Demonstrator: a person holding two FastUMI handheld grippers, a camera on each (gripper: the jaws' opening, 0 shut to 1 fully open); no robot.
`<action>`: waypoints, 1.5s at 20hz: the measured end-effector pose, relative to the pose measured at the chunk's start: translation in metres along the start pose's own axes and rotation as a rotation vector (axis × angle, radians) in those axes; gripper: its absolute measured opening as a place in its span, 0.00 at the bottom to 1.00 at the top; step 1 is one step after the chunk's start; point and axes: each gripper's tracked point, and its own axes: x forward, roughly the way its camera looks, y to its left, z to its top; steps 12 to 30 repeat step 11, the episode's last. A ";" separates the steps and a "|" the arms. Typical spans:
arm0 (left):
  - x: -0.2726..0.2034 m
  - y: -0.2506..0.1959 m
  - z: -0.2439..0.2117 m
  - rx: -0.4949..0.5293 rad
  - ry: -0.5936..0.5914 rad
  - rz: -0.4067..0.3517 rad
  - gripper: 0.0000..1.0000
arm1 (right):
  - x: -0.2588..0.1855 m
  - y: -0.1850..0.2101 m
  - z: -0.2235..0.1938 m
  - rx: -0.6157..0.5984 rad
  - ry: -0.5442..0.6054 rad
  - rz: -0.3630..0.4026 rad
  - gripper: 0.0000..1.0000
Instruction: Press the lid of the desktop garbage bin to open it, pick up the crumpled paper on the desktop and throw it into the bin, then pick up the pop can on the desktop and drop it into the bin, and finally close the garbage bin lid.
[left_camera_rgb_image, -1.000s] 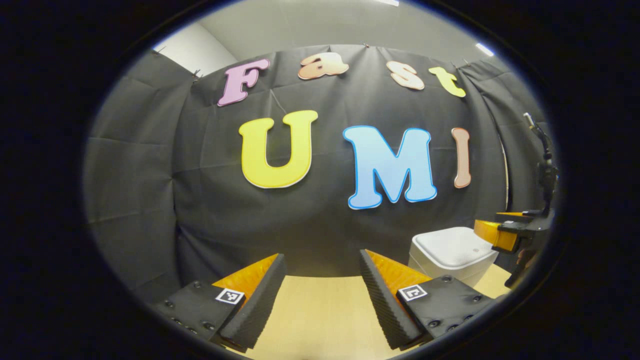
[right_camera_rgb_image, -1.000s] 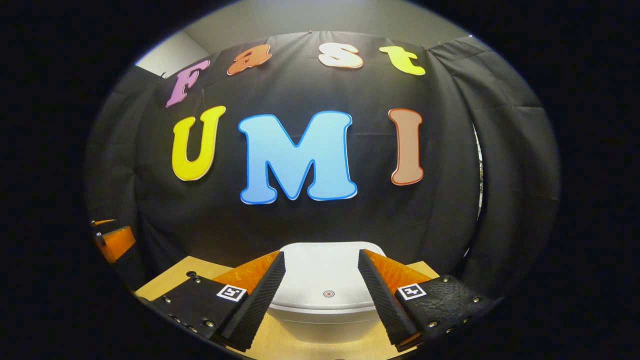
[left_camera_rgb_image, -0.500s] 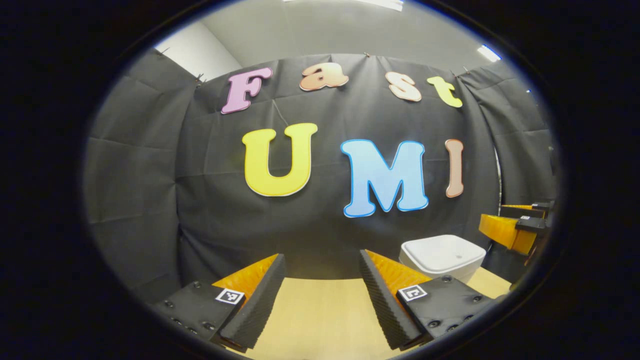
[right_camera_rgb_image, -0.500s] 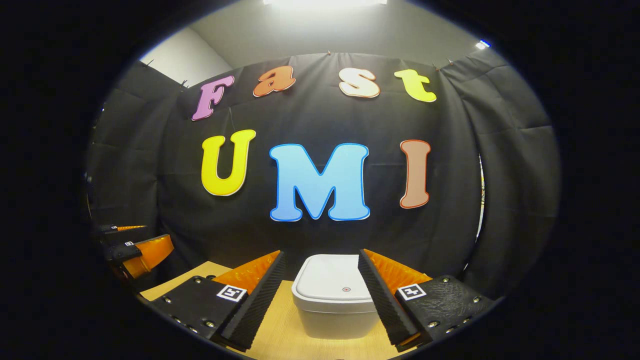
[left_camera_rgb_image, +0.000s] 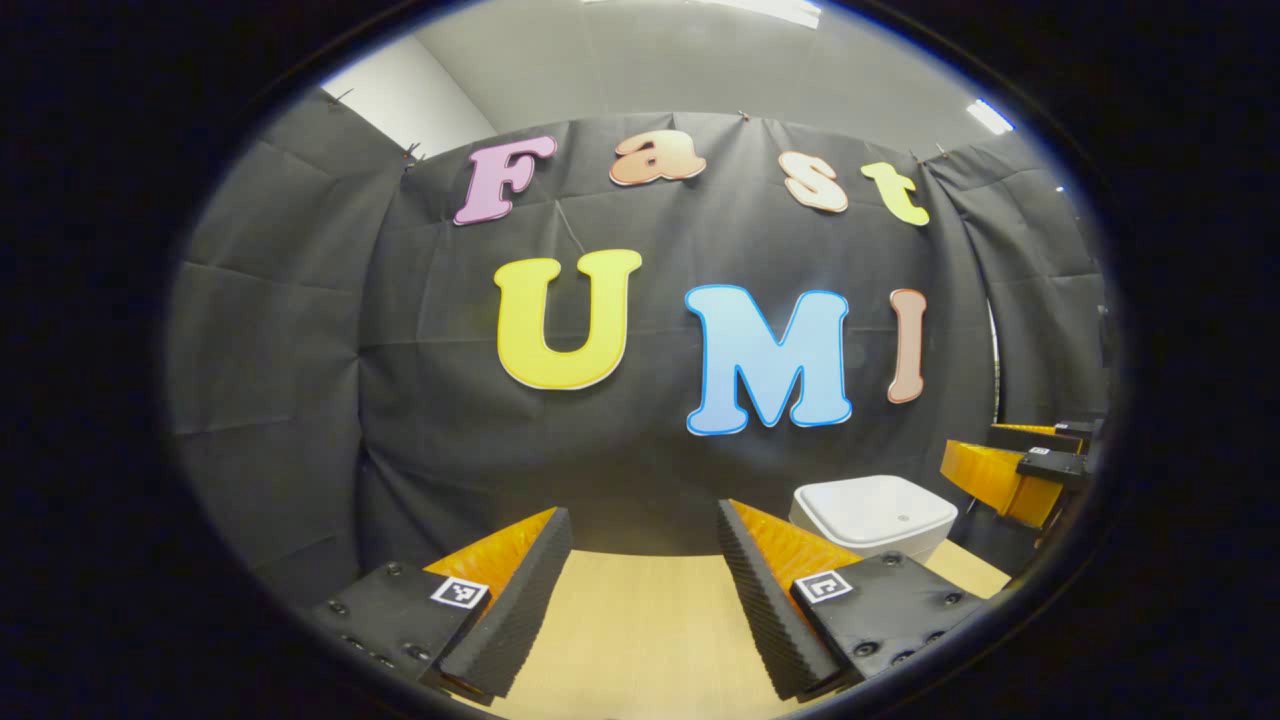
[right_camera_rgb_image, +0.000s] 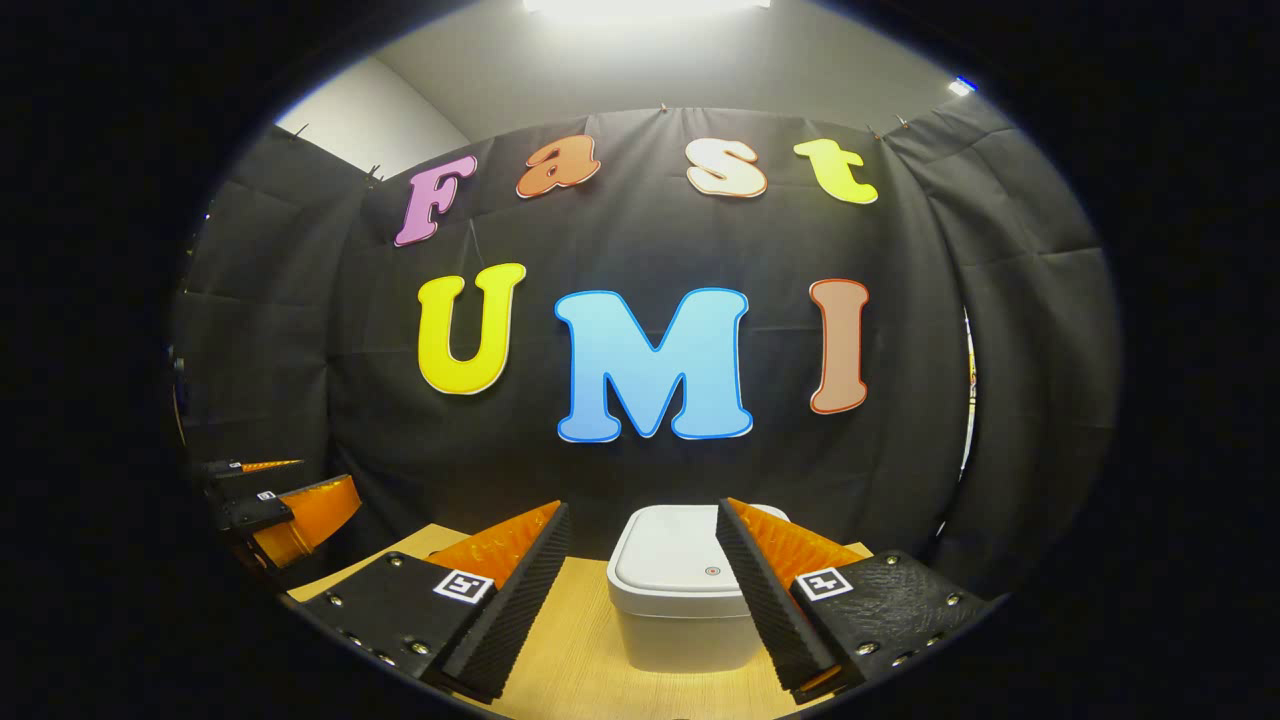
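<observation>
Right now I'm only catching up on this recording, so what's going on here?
A person holds a two-finger gripper in each hand over a wooden desktop. Both are open and hold nothing. The right gripper points at a white desktop bin ahead of it, whose lid is shut. The left gripper faces bare desktop, with the bin off to its right. Nothing is being touched.

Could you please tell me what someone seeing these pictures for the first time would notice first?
Probably the white square plastic garbage bin with rounded corners, lid shut, standing on the pale wooden desktop straight ahead of the open right gripper. In the left gripper view the same bin sits to the right, beyond the open left gripper, which points at bare desktop before the black cloth wall.
</observation>
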 end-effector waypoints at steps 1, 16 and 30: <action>-0.001 -0.002 -0.002 -0.002 0.004 -0.004 0.96 | -0.001 -0.001 0.001 -0.002 -0.004 -0.008 0.94; -0.005 -0.003 0.001 0.020 -0.004 0.014 0.96 | 0.003 0.017 0.008 -0.036 -0.025 0.017 0.94; -0.005 -0.003 0.001 0.020 -0.004 0.014 0.96 | 0.003 0.017 0.008 -0.036 -0.025 0.017 0.94</action>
